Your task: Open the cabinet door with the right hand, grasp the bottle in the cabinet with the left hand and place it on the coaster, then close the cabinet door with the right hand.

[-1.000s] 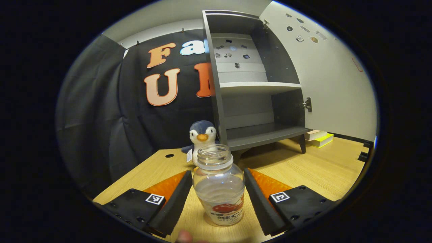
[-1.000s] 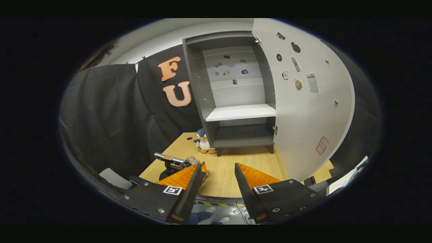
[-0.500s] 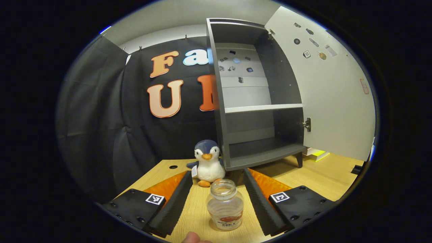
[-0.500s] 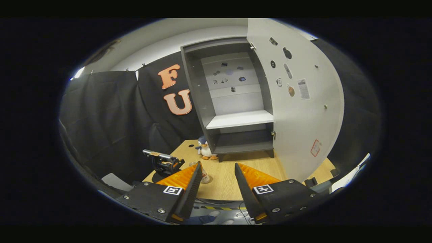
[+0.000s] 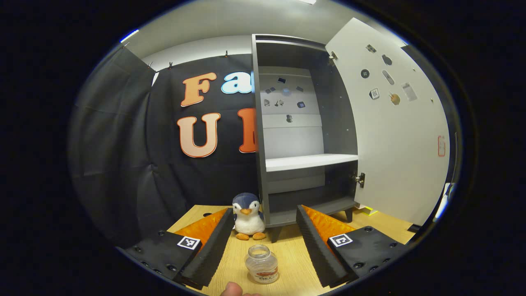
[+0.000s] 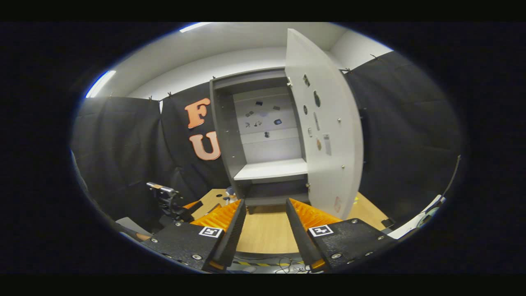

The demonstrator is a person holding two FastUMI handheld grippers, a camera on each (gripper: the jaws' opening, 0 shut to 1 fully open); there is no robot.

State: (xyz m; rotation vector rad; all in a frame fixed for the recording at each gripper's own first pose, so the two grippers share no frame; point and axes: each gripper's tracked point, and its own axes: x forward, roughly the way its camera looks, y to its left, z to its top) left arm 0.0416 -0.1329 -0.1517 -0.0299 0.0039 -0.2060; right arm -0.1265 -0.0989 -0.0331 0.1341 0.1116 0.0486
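Observation:
A clear uncapped bottle (image 5: 261, 269) with a red label stands upright on the wooden table (image 5: 294, 259), low in the left gripper view. My left gripper (image 5: 264, 210) is open, drawn back from the bottle, which sits free between its fingers. I cannot make out a coaster under the bottle. The grey cabinet (image 5: 304, 135) behind is open, its shelves bare, and its white door (image 5: 394, 139) is swung out to the right. In the right gripper view my right gripper (image 6: 265, 201) is open and holds nothing, facing the cabinet (image 6: 263, 160) and the door's edge (image 6: 328, 135).
A plush penguin (image 5: 248, 216) sits by the cabinet's left front foot, just behind the bottle. A yellow book (image 5: 370, 211) lies under the open door. A thumb (image 5: 232, 289) shows at the bottom edge. The left gripper (image 6: 193, 204) shows far left of the right gripper view.
My left gripper has pulled back and up from the bottle, which stays standing on the table. My right gripper has swung right, so the door now shows nearly edge-on.

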